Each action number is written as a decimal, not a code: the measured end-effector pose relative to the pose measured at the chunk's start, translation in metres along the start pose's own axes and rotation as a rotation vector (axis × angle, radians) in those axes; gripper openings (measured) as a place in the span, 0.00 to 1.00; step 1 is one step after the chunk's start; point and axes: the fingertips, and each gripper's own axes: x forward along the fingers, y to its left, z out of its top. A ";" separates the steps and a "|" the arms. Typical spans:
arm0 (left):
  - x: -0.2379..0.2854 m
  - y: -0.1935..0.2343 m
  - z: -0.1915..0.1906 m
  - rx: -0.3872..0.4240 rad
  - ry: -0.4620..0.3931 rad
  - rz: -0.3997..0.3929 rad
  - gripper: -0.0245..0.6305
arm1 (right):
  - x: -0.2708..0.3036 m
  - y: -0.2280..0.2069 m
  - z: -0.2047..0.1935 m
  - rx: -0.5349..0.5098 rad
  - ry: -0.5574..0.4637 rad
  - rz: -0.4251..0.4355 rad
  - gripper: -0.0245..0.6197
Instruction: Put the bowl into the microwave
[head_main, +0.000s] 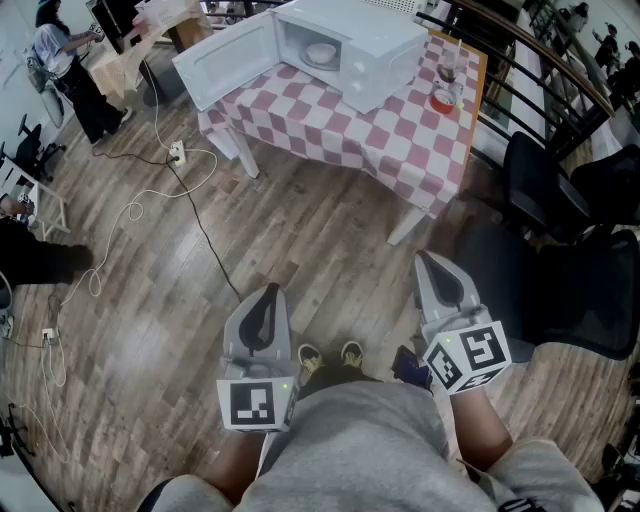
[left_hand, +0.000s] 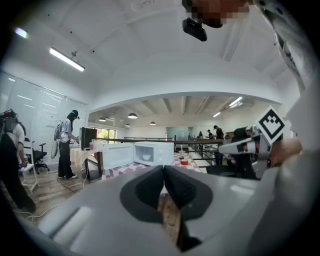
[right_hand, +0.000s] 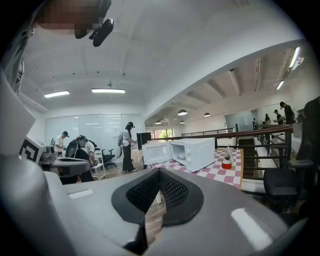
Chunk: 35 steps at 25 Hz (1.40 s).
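Observation:
A white microwave stands on a table with a red-and-white checked cloth, its door swung open to the left. A white bowl sits inside the microwave. It also shows in the left gripper view as the bowl and in the right gripper view as the bowl. Both grippers hang low in front of the person's body, over the wooden floor and far from the table. My left gripper is shut and empty. My right gripper is shut and empty too.
A red cup and a glass stand at the table's right end. Black office chairs crowd the right side by a railing. Cables and a power strip lie on the floor at left. A person stands far left.

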 end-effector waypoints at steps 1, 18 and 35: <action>0.002 -0.001 0.000 -0.009 0.005 -0.002 0.06 | 0.001 -0.001 -0.001 0.003 0.001 -0.001 0.04; 0.009 0.003 0.002 -0.033 -0.003 -0.034 0.06 | 0.001 0.009 -0.006 0.021 0.003 -0.001 0.04; -0.030 0.063 -0.010 -0.047 -0.031 0.002 0.05 | 0.013 0.087 -0.007 -0.002 0.002 0.054 0.04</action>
